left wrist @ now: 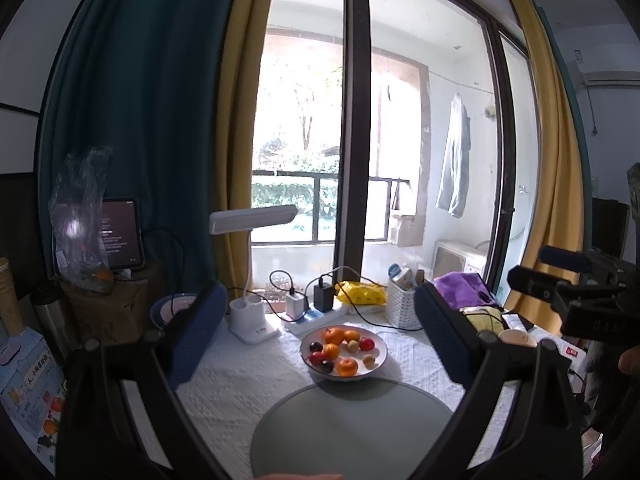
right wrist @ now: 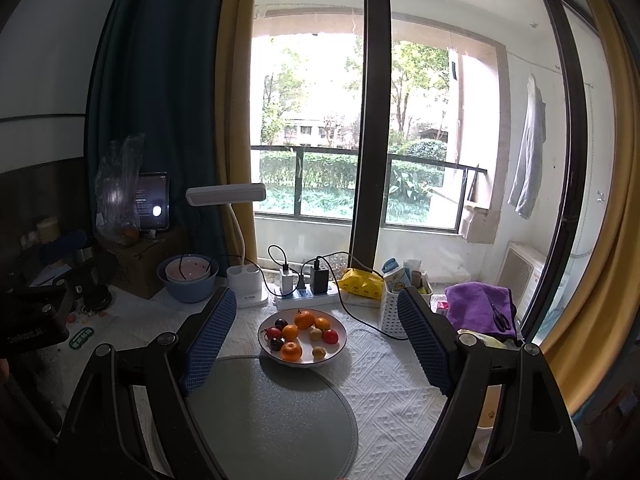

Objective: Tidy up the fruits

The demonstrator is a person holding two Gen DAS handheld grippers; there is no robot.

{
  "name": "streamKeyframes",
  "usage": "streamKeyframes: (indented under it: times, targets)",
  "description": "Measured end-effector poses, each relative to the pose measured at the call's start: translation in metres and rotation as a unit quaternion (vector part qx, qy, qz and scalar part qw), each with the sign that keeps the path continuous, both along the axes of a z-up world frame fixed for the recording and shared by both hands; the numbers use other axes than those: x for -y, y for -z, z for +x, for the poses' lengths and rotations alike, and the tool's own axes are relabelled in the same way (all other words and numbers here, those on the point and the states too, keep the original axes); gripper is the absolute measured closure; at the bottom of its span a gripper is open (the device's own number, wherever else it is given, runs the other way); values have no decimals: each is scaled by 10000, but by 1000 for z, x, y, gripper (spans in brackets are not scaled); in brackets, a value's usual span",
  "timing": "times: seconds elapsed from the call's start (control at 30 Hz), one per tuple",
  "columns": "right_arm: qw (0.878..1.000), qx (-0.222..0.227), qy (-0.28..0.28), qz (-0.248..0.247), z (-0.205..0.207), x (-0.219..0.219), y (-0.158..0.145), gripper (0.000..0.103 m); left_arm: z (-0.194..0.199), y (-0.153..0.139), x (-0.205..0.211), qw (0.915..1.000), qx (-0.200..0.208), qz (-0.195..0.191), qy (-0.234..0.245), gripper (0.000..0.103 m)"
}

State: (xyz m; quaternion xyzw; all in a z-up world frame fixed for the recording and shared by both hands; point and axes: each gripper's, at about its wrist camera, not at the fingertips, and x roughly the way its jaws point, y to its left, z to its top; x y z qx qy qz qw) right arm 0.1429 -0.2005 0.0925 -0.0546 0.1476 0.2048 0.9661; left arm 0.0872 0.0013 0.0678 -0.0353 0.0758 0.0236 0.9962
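The white bowl (right wrist: 303, 336) sits on the cloth-covered bench (right wrist: 384, 376), touching the far edge of a round grey mat (right wrist: 272, 412), and it serves as the landmark here. Inside it lie all the fruits I can see on the bench: several oranges (right wrist: 304, 319), a few red fruits (right wrist: 330, 336), dark plums (right wrist: 281, 323) and small yellow ones (right wrist: 316, 334), mixed together and not grouped by kind. Behind the bowl stand a power strip (right wrist: 306, 299) with chargers and a white desk lamp (right wrist: 240, 240); to the right of the bowl is a white basket (right wrist: 394, 312), to its left a blue bowl (right wrist: 188, 280).

The left hand-held gripper (left wrist: 320, 336) is spread wide with nothing between its blue pads (left wrist: 200, 336), held back from the bowl on the near side. The right hand-held gripper (right wrist: 316, 336) is likewise released and empty, framing the bowl from the near side.

This layout fits two stages: fruits gathered into the bowl as the tidy result, or a mixed bowl waiting to be sorted out onto the bare mat. The pictures do not settle which. Any grasp would call for care: the fruits are small, round, crowded and likely to roll, so the pads would need to close around one without nudging its neighbours.
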Motion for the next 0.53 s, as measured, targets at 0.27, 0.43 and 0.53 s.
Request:
streamKeyframes:
  times: [0.27,0.43,0.53]
  targets:
    - [10000,11,14,9,-1,1,1,18,-2,0,2,10000,28,22,28,7]
    - [10000,6,15,6,-1,1,0,18,-3,0,2,10000,38,6,34,7]
    - [10000,4,14,1,-1,1,0,18,-4,-1,2,10000,64,-13,32,7]
